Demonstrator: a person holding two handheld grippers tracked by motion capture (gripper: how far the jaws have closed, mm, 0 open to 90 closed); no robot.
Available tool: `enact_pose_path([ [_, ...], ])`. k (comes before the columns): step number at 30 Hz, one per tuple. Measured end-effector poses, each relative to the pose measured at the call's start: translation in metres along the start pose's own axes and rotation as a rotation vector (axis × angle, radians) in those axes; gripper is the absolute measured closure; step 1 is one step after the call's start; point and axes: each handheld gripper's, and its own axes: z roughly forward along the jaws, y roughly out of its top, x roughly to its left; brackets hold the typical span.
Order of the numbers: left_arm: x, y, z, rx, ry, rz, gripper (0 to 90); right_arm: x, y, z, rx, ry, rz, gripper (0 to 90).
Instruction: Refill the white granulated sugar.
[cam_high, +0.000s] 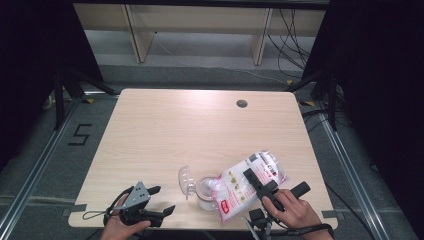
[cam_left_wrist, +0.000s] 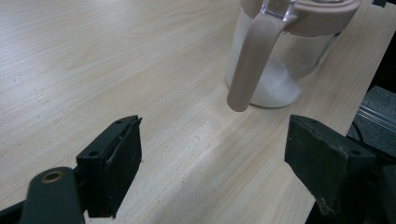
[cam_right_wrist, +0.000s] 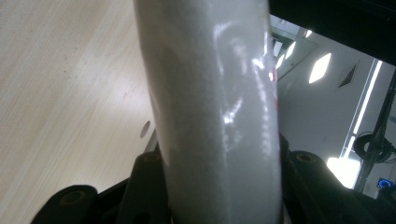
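Right gripper view puts us between our own jaws: they are clamped on the white bag (cam_right_wrist: 219, 112), whose glossy plastic stands up the middle of the frame. From the high view, our right gripper (cam_high: 270, 187) holds that bag (cam_high: 247, 185) tilted, its lower end at the mouth of the jar (cam_high: 205, 192) near the table's (cam_high: 200, 125) front edge. The jar's clear lid (cam_high: 186, 180) stands swung open on its left. Our left gripper (cam_high: 162, 200) rests further left, jaws spread apart and holding nothing; past them we see the jar (cam_left_wrist: 280, 60), its pink handle (cam_left_wrist: 250, 60) and white grains inside.
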Motion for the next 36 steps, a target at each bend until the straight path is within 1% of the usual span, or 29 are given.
enact_pose_path([
  [1,0.0005,0.0,-0.0004,0.004,0.0,0.005,18.4,0.0004,-0.0003,0.0001,-0.001,-0.003,0.003,65.1],
  [2,0.0001,-0.0002,0.0003,-0.002,-0.001,-0.004,18.4,0.0019,0.0,-0.0001,0.003,-0.001,0.026,65.2],
  [3,-0.0001,-0.0003,0.0008,-0.007,-0.001,-0.008,18.4,0.0021,-0.0002,0.0,0.003,-0.001,0.026,65.1],
  [4,0.0009,-0.0002,-0.0001,0.007,-0.001,0.007,18.4,0.0024,-0.0003,0.0001,0.002,-0.001,0.026,65.2],
  [7,0.0007,-0.0001,0.0002,0.007,-0.001,0.007,18.4,0.0032,-0.0009,0.0007,-0.002,-0.005,0.02,65.2],
  [9,0.0007,-0.0002,-0.0001,0.011,0.003,0.005,18.4,0.0036,-0.0013,0.0008,0.004,0.003,0.029,65.2],
  [10,-0.0008,-0.0009,0.0002,0.01,0.006,-0.024,18.4,0.0035,-0.0015,0.001,0.004,0.004,0.026,65.2],
  [11,-0.0006,-0.0008,0.0002,0.01,0.006,-0.02,18.4,0.004,-0.0017,0.0012,0.001,0.005,0.034,65.2],
  [13,0.0007,-0.0003,-0.0001,0.012,0.003,0.006,18.4,0.005,-0.0022,0.0013,0.002,-0.001,0.041,65.3],
  [14,0.0007,-0.0002,-0.0001,0.012,0.003,0.007,18.4,0.0054,-0.0024,0.0015,0.001,0.0,0.044,65.3],
  [15,0.0007,-0.0003,-0.0001,0.012,0.002,0.005,18.4,0.0051,-0.0025,0.0012,0.005,0.011,0.046,65.3],
  [16,-0.0006,-0.0008,0.0002,0.011,0.005,-0.021,18.4,0.0057,-0.0028,0.0016,0.001,0.001,0.047,65.3],
  [19,-0.0005,-0.0009,0.0002,0.009,0.006,-0.024,18.4,0.0053,-0.0032,0.0021,-0.001,0.0,0.042,65.4],
  [21,-0.0007,-0.0009,0.0,0.009,0.007,-0.024,18.4,0.0055,-0.0032,0.0021,0.002,0.008,0.044,65.5],
  [22,-0.0005,-0.0009,0.0002,0.007,0.002,-0.024,18.4,0.0055,-0.0031,0.0024,-0.001,0.009,0.043,65.6],
  [23,0.0,-0.0007,0.0002,0.006,0.0,-0.015,18.4,0.0054,-0.0032,0.0025,-0.002,0.01,0.043,65.6],
  [26,0.0003,-0.0007,0.0003,0.005,0.0,-0.011,18.4,0.0053,-0.0032,0.0022,0.0,0.01,0.045,65.7],
  [27,-0.0004,-0.001,0.0004,0.005,0.001,-0.025,18.4,0.0052,-0.0032,0.0023,-0.001,0.009,0.045,65.7],
  [36,-0.0007,-0.0008,0.0,0.01,0.007,-0.023,18.4,0.0058,-0.0037,0.0026,-0.004,0.01,0.049,65.9],
])
